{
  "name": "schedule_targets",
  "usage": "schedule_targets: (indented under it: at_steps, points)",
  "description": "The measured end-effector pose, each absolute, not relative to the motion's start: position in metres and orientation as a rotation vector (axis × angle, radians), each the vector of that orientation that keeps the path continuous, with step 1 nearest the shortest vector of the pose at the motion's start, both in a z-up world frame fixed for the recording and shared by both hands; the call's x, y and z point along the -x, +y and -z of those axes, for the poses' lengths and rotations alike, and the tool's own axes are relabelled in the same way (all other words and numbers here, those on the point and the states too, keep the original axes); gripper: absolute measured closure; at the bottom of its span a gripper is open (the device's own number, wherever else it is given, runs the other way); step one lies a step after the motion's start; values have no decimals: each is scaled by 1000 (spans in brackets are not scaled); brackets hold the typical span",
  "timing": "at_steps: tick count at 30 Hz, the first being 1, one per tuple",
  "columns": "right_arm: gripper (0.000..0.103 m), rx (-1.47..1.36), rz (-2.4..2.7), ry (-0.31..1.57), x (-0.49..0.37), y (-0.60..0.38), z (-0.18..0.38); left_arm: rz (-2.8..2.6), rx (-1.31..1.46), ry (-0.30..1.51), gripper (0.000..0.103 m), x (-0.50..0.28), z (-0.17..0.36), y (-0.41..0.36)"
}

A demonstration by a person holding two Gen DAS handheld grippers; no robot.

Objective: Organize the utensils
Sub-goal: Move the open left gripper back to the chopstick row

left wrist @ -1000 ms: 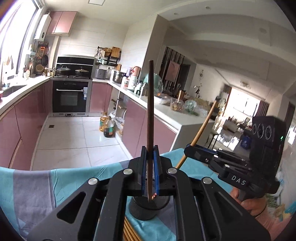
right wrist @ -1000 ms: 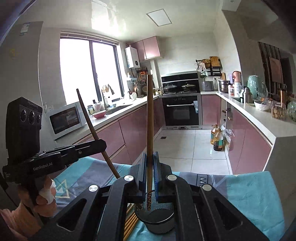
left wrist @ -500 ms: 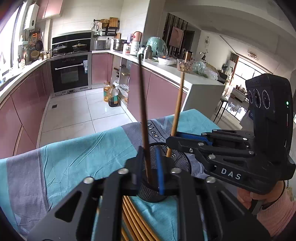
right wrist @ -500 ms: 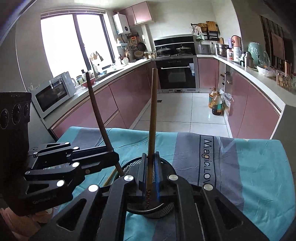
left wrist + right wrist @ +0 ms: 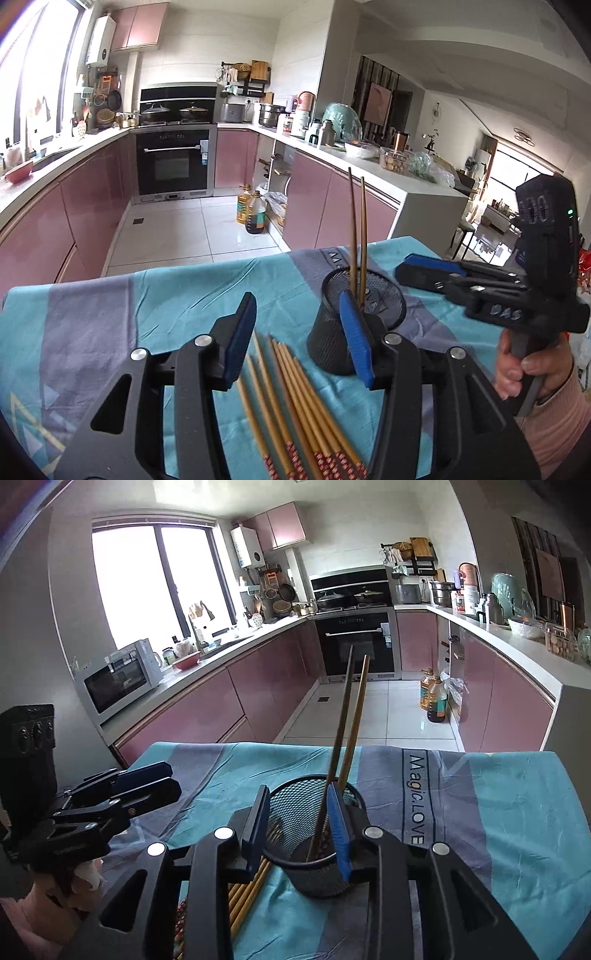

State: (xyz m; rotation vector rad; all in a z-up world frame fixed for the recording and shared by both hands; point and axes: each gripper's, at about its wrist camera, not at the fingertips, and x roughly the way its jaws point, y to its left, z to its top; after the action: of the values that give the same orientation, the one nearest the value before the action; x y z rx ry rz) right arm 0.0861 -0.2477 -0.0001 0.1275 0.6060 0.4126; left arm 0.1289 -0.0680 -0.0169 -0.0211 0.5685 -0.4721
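Here, two slim brown wooden chopsticks [image 5: 357,236] stand together in the black wire-mesh cup holder [image 5: 364,325], leaning slightly and reaching well above its rim; the right wrist view shows the same pair [image 5: 347,723] resting against the near side of the holder [image 5: 306,834]. The holder sits on a surface covered by a teal and grey striped cloth [image 5: 122,310] printed with "Magic.LOVE". Just beside the holder's base, a loose bundle of pale bamboo chopsticks with red patterned ends [image 5: 295,406] lies flat on the cloth, fanned out toward the left camera. The left claw [image 5: 299,332] is spread wide with nothing between its blue pads, one pad over the cloth and the other in front of the holder's wall. The right claw [image 5: 299,823] is also spread wide and empty, its blue pads straddling the holder's rim, with the standing pair just inside the right-hand pad. Seen from the left camera, the right claw [image 5: 424,269] hovers low beside the holder, gripped by a hand in a pink sleeve [image 5: 532,373]. Behind lies a kitchen with mauve cabinets [image 5: 236,701].
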Motion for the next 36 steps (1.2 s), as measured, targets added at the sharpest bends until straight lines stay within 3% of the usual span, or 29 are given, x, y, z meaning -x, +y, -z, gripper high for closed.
schedule_targets:
  at_steps: [4, 17, 27, 36]
  points:
    - [65, -112, -488, 608, -61, -235, 6, 436, 3, 601, 53, -114, 34, -48]
    - [65, -107, -540, 858, -49, -193, 85, 427, 2, 796, 54, -100, 107, -26]
    - [79, -101, -518, 919, -55, -181, 106, 450, 28, 871, 63, -96, 126, -36]
    - [84, -91, -497, 927, -59, -172, 111, 461, 44, 897, 75, -99, 135, -36]
